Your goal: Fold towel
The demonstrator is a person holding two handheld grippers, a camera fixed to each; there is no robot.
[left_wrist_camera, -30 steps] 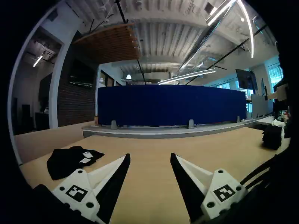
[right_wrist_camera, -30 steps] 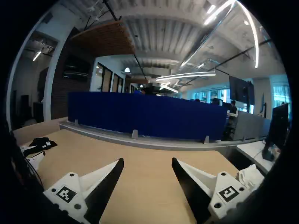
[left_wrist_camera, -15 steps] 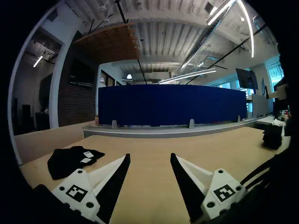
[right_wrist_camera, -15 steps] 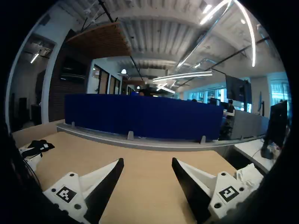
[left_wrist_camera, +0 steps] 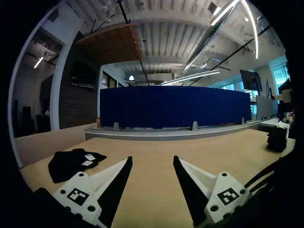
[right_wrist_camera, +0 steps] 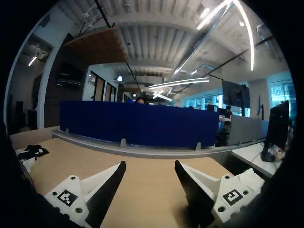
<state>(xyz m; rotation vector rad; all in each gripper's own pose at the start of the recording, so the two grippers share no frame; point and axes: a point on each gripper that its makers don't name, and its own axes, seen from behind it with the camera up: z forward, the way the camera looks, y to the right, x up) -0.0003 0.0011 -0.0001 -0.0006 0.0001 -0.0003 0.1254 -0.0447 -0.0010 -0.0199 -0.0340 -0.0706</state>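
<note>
Both left claw (left_wrist_camera: 152,158) and right claw (right_wrist_camera: 150,163) gape empty; black towel (left_wrist_camera: 70,164) lies crumpled, edges indistinct.

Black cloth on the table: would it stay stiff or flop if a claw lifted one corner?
Probably floppy: the cloth lies crumpled with soft folds on the table, so it would likely drape. It looks thin, so probably light. Pushed, it would likely bunch up rather than slide whole.
</note>
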